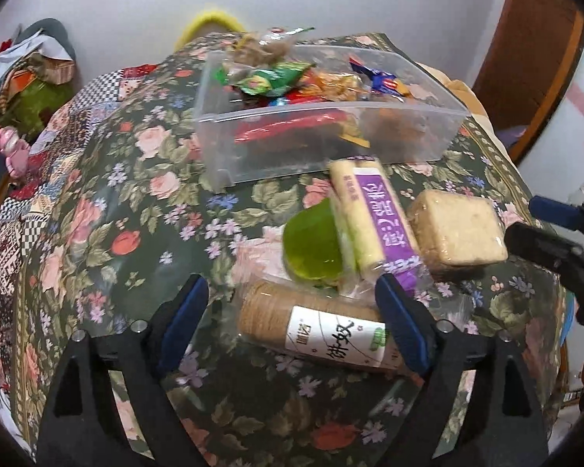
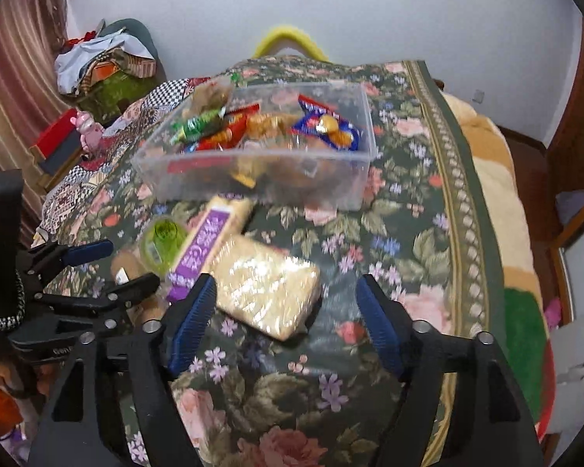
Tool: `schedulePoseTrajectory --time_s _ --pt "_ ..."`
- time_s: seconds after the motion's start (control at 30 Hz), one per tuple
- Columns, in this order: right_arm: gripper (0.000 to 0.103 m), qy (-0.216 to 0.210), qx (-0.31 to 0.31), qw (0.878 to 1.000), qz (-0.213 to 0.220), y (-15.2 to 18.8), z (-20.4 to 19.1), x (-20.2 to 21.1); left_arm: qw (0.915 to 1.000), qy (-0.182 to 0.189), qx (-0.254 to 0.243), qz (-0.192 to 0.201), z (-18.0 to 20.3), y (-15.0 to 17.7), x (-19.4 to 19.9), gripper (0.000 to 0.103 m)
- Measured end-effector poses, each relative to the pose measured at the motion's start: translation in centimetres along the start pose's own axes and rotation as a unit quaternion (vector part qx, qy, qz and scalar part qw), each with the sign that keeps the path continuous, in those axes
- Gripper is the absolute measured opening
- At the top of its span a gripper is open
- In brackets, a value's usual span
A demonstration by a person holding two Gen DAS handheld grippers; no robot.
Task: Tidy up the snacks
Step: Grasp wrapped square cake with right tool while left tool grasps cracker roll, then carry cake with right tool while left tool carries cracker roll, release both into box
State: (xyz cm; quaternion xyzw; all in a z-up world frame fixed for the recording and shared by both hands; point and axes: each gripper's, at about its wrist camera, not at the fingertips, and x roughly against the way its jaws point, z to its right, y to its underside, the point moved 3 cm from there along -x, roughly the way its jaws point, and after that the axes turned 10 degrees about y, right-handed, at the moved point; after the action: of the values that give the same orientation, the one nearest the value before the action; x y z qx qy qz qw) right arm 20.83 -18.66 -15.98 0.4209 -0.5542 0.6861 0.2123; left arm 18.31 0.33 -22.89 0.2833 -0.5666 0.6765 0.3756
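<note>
Left wrist view shows the left gripper with its blue-padded tongs spread apart around a brown biscuit roll with a white label, not closed on it. Just beyond the roll lie a green jelly cup, a purple-labelled cracker pack and a square wrapped cake. Farther from the roll stands a clear plastic box holding mixed wrapped snacks, all on a floral cloth. Right wrist view shows the right gripper, tongs apart and holding nothing, just above the near edge of the square wrapped cake, beside the roll.
</note>
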Motion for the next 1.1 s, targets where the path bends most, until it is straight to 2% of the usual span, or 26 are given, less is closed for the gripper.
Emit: schedulePoseTrajectory --time_s 0.1,0.27,0.47,0.6,0.7,0.83,1.03,1.1 --pt "0.08 -0.006 -0.001 1.0 -0.008 0.5 -0.3 -0.7 1.0 -0.005 -0.001 0.003 -0.9 0.5 0.7 0.09" --pt "0.081 -0.022 -0.003 0.999 -0.028 1.1 -1.2 -2.0 1.0 0.001 0.003 0.002 -2.7 1.3 1.6 0.093" --pt "0.083 -0.032 -0.009 0.998 -0.046 1.0 -2.3 -3.5 0.9987 0.039 0.025 -0.02 -3.6 1.8 1.9 0.093" --pt "0.089 -0.022 -0.022 0.999 -0.043 0.4 -2.5 -4.1 0.9982 0.043 0.029 -0.03 -3.2 1.7 1.9 0.093" --pt "0.091 -0.018 -0.026 0.998 -0.045 0.1 -2.4 -4.9 0.9954 0.067 0.047 -0.049 -2.9 1.9 2.0 0.092" --pt "0.082 -0.018 -0.02 0.999 -0.043 0.6 -2.5 -5.2 0.9957 0.069 0.035 -0.052 -2.4 2.5 2.3 0.092" --pt "0.08 -0.036 -0.004 0.999 -0.036 1.8 -2.6 -3.8 0.9917 0.098 0.052 -0.064 -2.3 2.1 1.4 0.092" --pt "0.08 -0.037 0.01 0.999 -0.032 2.3 -3.0 -3.2 0.9916 0.097 0.055 -0.065 -2.2 1.8 1.2 0.092"
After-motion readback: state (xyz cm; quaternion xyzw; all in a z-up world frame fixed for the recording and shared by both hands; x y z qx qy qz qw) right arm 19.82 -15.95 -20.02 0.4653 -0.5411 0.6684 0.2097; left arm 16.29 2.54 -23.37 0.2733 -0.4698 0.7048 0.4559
